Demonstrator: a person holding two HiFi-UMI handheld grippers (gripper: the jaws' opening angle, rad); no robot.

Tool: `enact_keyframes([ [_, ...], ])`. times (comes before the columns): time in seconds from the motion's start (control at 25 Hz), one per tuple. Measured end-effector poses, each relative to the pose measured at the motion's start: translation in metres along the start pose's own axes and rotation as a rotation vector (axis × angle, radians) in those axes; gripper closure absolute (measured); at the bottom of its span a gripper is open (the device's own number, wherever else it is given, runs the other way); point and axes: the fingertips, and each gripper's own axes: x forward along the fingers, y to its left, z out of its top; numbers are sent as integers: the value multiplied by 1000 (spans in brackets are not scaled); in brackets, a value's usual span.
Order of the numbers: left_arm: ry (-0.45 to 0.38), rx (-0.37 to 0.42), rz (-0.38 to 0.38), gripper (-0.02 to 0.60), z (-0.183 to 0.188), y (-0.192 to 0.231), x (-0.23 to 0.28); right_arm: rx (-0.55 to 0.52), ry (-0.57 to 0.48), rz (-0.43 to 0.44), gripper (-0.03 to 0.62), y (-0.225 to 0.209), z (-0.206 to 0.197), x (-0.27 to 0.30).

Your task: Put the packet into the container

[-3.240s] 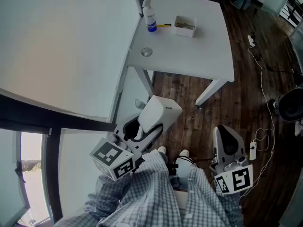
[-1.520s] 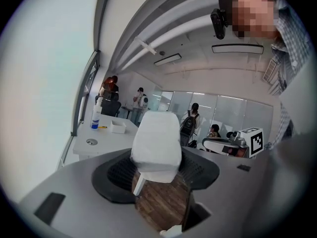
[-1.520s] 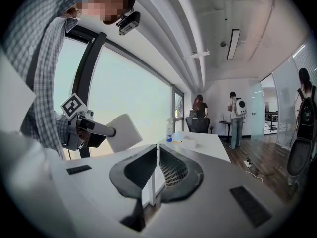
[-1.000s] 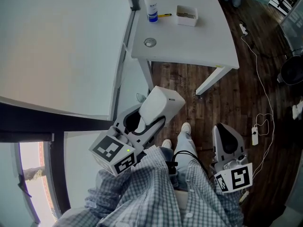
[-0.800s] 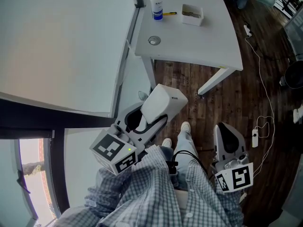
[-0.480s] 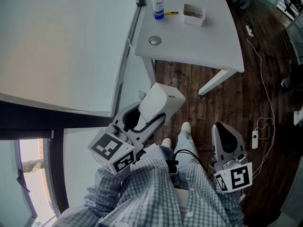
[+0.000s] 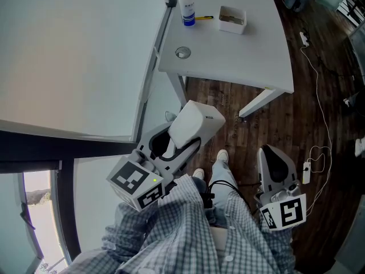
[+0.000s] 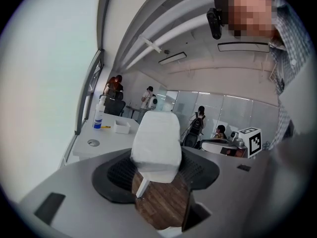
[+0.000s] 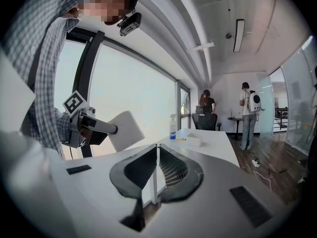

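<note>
A white packet is pinched between the jaws of my left gripper, held above the wooden floor near the table's corner. In the left gripper view the packet stands upright between the pads and hides the left gripper's fingertips. The container, a small white open box, sits on the far part of the white table, well away from both grippers. It also shows as box and box. My right gripper hangs low at the right, its jaws closed together with nothing between them.
A spray bottle and a yellow pen stand left of the box; a round grommet is nearer. A white wall panel fills the left. Cables and a power strip lie on the floor at right. People stand far off.
The head view has shifted slightly, so the table sits a little differently in frame. Both grippers keep their pose, the packet still in the left one.
</note>
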Motion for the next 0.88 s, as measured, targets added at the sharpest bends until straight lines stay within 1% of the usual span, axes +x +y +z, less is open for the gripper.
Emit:
enact_keyframes([
  [0.52, 2, -9, 17, 319, 15, -5, 53, 4, 4, 18, 568, -58, 2, 16],
  [0.88, -18, -5, 79, 319, 33, -3, 68, 4, -23, 70, 566, -83, 14, 31],
])
